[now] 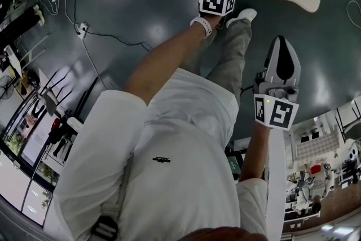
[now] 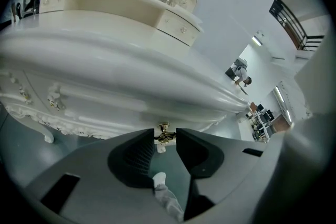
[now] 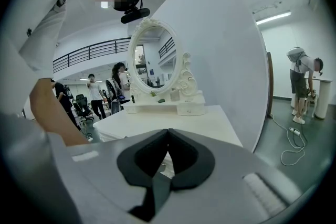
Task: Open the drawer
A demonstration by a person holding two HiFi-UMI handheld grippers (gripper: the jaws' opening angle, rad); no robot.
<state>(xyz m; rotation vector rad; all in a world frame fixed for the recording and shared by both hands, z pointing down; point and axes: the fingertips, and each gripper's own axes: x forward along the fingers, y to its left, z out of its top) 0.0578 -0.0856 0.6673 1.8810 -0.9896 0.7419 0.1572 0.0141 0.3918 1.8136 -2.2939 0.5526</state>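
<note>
Drawer [image 2: 142,110] still shut, L gripper [image 2: 166,132] jaws closing round brass knob [image 2: 164,136] between them, grip unsure; R gripper [image 3: 168,136] clenched, empty, so pull's left.

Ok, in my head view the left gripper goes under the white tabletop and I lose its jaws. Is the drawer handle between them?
Observer: Yes. The left gripper view shows a small brass drawer handle between the tips of the left gripper, whose jaws are closing on it.
Operator: And the right gripper, does it hold something?
Observer: No. In the right gripper view the right gripper has its jaws together with nothing between them.
</note>
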